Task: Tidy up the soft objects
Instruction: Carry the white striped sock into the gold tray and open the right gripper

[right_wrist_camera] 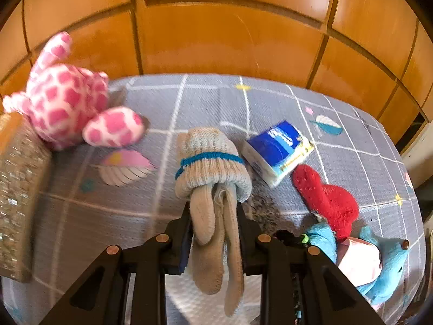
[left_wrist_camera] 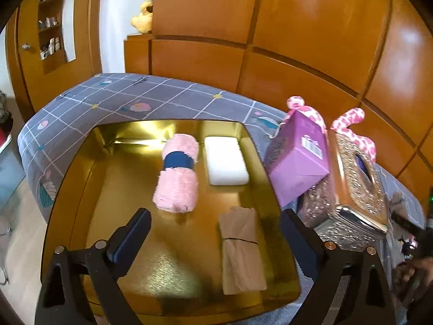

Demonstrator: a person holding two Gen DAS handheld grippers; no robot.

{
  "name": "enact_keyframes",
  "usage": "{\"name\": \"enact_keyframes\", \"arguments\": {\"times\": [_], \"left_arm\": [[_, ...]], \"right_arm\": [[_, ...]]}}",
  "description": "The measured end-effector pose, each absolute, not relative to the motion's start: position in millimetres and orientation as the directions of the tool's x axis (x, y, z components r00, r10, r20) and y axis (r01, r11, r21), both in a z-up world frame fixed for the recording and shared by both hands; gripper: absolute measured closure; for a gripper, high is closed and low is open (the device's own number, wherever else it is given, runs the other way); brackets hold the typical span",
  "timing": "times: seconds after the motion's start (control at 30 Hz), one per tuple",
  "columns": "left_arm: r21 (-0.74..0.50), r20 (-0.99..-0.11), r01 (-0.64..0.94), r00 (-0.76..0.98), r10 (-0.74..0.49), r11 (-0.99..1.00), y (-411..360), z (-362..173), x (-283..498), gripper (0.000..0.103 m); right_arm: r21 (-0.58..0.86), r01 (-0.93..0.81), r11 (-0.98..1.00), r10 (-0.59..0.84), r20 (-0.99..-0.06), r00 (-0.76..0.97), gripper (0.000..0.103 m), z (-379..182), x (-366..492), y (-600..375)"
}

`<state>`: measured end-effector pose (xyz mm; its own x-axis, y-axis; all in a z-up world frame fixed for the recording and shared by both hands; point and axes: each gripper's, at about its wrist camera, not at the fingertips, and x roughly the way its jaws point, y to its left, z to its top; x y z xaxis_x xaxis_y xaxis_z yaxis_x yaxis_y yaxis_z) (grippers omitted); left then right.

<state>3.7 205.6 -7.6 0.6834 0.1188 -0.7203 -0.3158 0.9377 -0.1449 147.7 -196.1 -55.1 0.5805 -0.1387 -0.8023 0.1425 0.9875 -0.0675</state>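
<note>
A gold tray (left_wrist_camera: pixel 81 178) lies on the grey checked bed. In it are a pink fluffy roll with a blue band (left_wrist_camera: pixel 177 174), a white foam pad (left_wrist_camera: pixel 225 163) and a beige folded cloth bundle (left_wrist_camera: pixel 240 249). My left gripper (left_wrist_camera: pixel 216 233) is open and empty above the tray's near half. My right gripper (right_wrist_camera: pixel 215 216) is shut on a beige knit sock bundle with a blue stripe (right_wrist_camera: pixel 211 168), held above the bed. A pink spotted plush (right_wrist_camera: pixel 70 100), a red sock (right_wrist_camera: pixel 330 197) and a blue plush (right_wrist_camera: pixel 384 265) lie on the bed.
A purple box (left_wrist_camera: pixel 297 159) leans on a glittery tissue box (left_wrist_camera: pixel 351 189) right of the tray. A blue tissue pack (right_wrist_camera: pixel 278 149) lies beyond the held bundle. Orange wooden wardrobe panels (right_wrist_camera: pixel 216 27) close off the far side of the bed.
</note>
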Motion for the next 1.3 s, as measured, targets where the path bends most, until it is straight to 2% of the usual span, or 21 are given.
{"name": "enact_keyframes", "arguments": {"times": [0.2, 0.57, 0.87, 1.3], "left_arm": [[-0.14, -0.722, -0.289, 0.684, 0.102, 0.947, 194, -8, -1, 0.003], [-0.122, -0.715, -0.33, 0.684, 0.148, 0.936, 205, -5, -10, 0.0], [-0.096, -0.707, -0.383, 0.676, 0.208, 0.919, 220, -3, -20, 0.0], [-0.097, -0.687, -0.545, 0.642, 0.34, 0.833, 280, -3, -35, 0.0]], "right_arm": [[0.027, 0.051, 0.998, -0.014, -0.747, 0.664, 0.077, -13, 145, -166], [0.099, -0.262, 0.96, 0.263, -0.637, 0.725, 0.077, 51, 133, -54], [0.123, -0.468, 0.875, 0.431, -0.64, 0.637, 0.077, 50, 99, 20], [0.202, -0.593, 0.78, 0.541, -0.695, 0.474, 0.077, 23, 64, 87]]}}
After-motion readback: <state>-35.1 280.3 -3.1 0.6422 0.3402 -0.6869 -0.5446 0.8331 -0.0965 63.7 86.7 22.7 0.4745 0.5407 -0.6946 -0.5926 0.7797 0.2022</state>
